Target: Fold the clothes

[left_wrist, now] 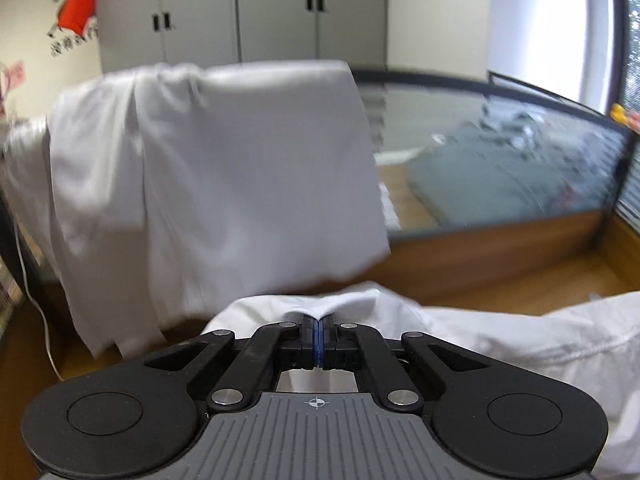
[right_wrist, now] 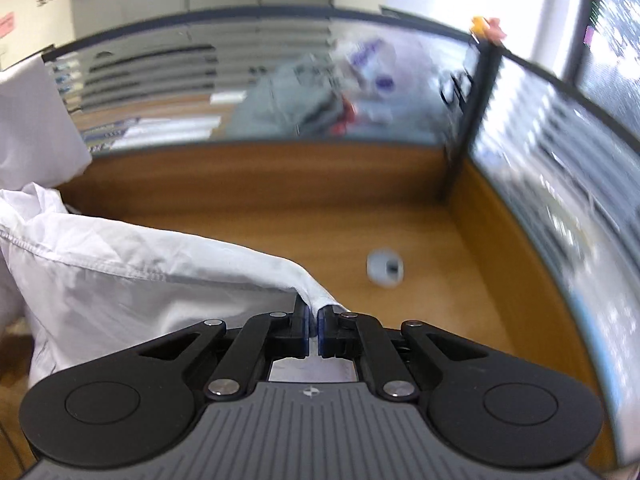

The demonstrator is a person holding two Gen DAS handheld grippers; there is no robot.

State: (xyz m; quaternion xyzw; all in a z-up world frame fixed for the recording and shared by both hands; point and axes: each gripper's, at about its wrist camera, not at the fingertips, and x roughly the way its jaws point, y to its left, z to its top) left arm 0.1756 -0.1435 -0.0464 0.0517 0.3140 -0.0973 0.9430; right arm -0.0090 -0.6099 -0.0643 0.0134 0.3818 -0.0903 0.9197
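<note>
The white garment (left_wrist: pixel 500 344) is lifted off the wooden surface (right_wrist: pixel 280 208), pinched at two places along its edge; in the left wrist view a small peak of the cloth sits right between the fingers of the left tongs (left_wrist: pixel 319 322), which are pressed together on it, blue pads meeting with the fabric caught at the tip; from there the cloth spreads off to the right, a stitched hem running across it. In the right wrist view the same garment (right_wrist: pixel 120 280) hangs to the left of the right tongs (right_wrist: pixel 314 316), its seamed edge drawn up into the fingers, which are clamped on a fold of it with only a narrow slit showing between the blue pads. A second white cloth (left_wrist: pixel 224 168) is draped over the low partition (left_wrist: pixel 520 92) at the far side of the surface, hanging down in long folds; its corner (right_wrist: pixel 36 128) shows at the left edge of the right wrist view. A small pale round object (right_wrist: pixel 385 268) lies on the surface ahead of the right tongs, too blurred to name; grey cabinets (left_wrist: pixel 240 12) stand against the wall behind.
</note>
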